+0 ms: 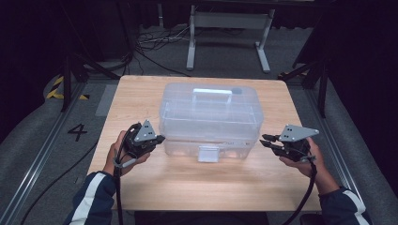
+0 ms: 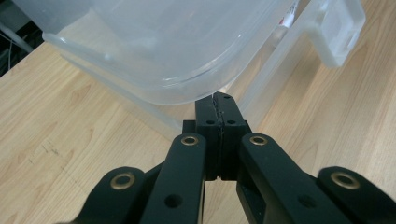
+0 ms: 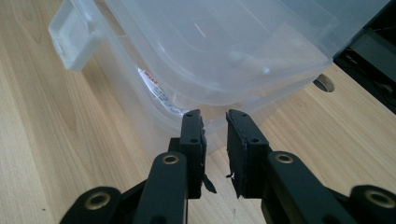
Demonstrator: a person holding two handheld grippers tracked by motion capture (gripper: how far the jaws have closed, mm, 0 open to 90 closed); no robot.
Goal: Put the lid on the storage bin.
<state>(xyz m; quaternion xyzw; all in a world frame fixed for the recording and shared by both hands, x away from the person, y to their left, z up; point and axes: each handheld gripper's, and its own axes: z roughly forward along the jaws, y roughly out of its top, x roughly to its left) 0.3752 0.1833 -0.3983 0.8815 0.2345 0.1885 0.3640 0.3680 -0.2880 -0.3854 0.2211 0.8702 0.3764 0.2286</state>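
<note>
- A light wooden table (image 1: 197,187) with a pale grain fills the middle of the high view, standing on grey carpet.
- A large clear plastic storage box (image 1: 210,119) with a moulded lid sits on the table, closer to the far edge than to the near one; a flat handle (image 1: 212,94) lies on top of the lid.
- A translucent front latch (image 1: 208,153) hangs at the middle of the box's near side, between the two hands.
- The person's left hand holds the left gripper (image 1: 157,139) at the box's near left corner; in the left gripper view its black jaws are pressed together with nothing between them, the tips (image 2: 221,103) tucked just under the lid's rounded rim (image 2: 187,95).
- The right gripper (image 1: 265,139) points at the box's near right corner, just beside it in the high view; in the right gripper view its jaws stand a narrow gap apart, nothing clamped, the tips (image 3: 216,117) close against the lower wall of the box below the lid's overhang.
- A small white label with red print (image 3: 156,91) shows through the box wall.
</note>
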